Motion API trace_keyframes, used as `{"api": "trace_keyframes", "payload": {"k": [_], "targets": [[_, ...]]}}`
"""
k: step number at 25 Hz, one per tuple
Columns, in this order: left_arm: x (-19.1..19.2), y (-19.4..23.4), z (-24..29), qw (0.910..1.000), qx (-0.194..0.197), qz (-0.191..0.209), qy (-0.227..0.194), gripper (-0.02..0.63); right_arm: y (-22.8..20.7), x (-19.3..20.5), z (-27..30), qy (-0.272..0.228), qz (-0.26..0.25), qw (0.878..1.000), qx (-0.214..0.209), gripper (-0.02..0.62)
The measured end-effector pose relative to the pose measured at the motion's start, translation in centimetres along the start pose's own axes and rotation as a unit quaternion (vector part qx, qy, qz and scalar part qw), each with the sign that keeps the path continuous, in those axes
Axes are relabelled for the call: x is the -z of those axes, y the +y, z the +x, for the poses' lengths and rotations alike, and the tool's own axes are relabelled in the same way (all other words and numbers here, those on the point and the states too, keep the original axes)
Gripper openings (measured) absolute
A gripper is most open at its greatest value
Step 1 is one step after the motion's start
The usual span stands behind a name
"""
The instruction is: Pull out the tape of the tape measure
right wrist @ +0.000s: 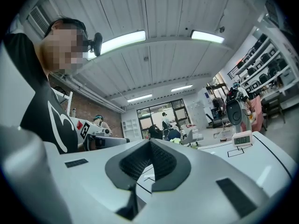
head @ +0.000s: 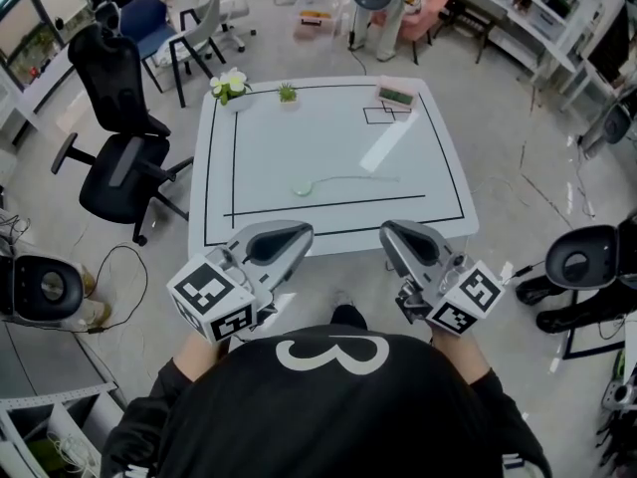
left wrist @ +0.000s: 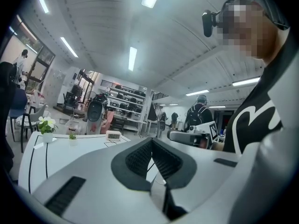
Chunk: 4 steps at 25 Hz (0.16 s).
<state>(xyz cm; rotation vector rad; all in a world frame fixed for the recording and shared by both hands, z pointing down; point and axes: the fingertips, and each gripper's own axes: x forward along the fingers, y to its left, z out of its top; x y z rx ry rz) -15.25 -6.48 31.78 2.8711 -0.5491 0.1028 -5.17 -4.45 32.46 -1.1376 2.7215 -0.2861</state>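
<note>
The left tongs (head: 297, 233) and right tongs (head: 392, 231) are held shut, empty, at the tabletop (head: 328, 132) edge. Unopened, the tape measure (head: 303, 188) would be shoved, not gripped.

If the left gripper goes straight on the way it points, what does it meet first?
Likely the tape measure's tape on the table, if low enough; the left gripper may pass above it.
</note>
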Motion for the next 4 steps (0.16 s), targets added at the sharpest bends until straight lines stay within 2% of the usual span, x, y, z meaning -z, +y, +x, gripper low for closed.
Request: {"api": "trace_keyframes", "payload": {"k": [4], "targets": [[0.0,0.6,1.2,1.0000,-0.007,-0.006,0.003,0.003,-1.5,-0.2,0.0,0.004,0.002,1.000,-0.003,0.009]]}}
